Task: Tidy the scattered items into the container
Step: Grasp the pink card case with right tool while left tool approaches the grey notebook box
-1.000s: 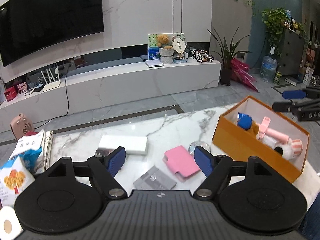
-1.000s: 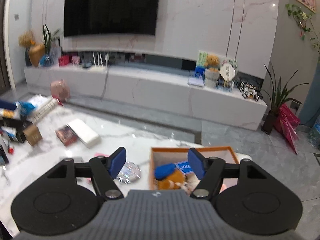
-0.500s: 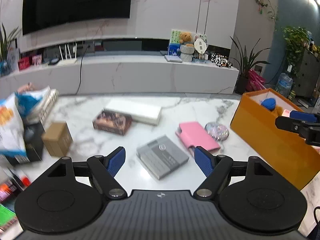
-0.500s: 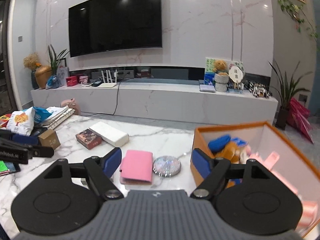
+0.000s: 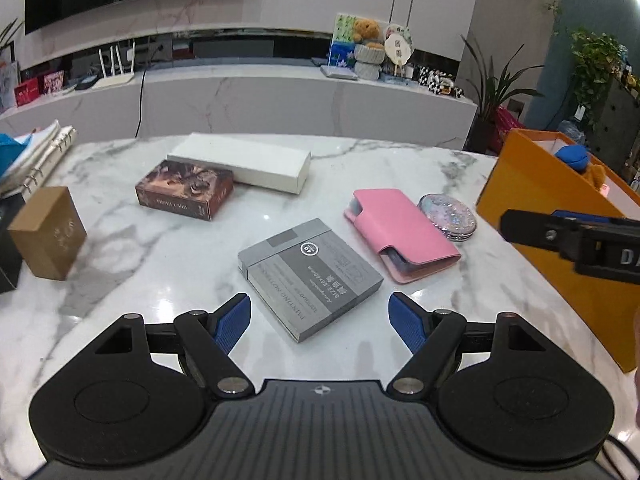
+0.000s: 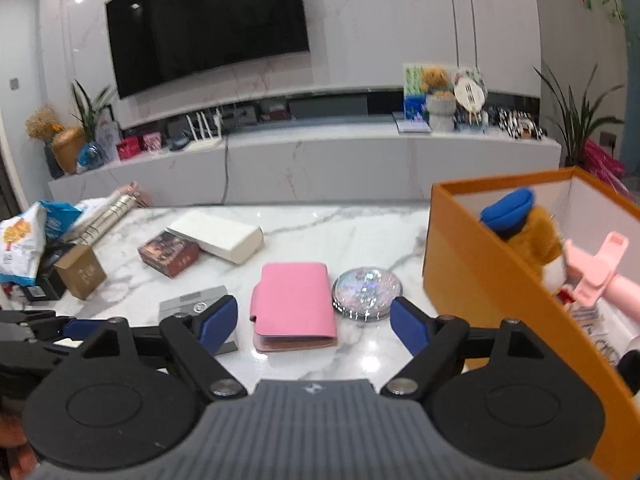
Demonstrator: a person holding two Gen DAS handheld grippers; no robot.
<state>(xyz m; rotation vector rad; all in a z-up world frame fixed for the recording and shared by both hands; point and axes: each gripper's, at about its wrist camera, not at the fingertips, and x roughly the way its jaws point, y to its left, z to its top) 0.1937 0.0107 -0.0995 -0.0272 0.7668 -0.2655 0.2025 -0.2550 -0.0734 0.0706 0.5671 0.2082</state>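
Between the open left claw (image 5: 319,322) lies the grey box (image 5: 310,276).

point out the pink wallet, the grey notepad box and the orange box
pink wallet (image 6: 294,300): right wrist view, top cover
grey notepad box (image 5: 310,278): left wrist view, printed top face
orange box (image 6: 492,292): right wrist view, outer side wall

I see a white marble table (image 5: 360,168) carrying a grey notepad pack (image 5: 310,278), a pink wallet (image 5: 400,232) touching a glittery round compact (image 5: 448,218), a dark printed box (image 5: 184,190) against a long white box (image 5: 240,166), a tan carton (image 5: 48,232) and the orange container (image 5: 532,200)
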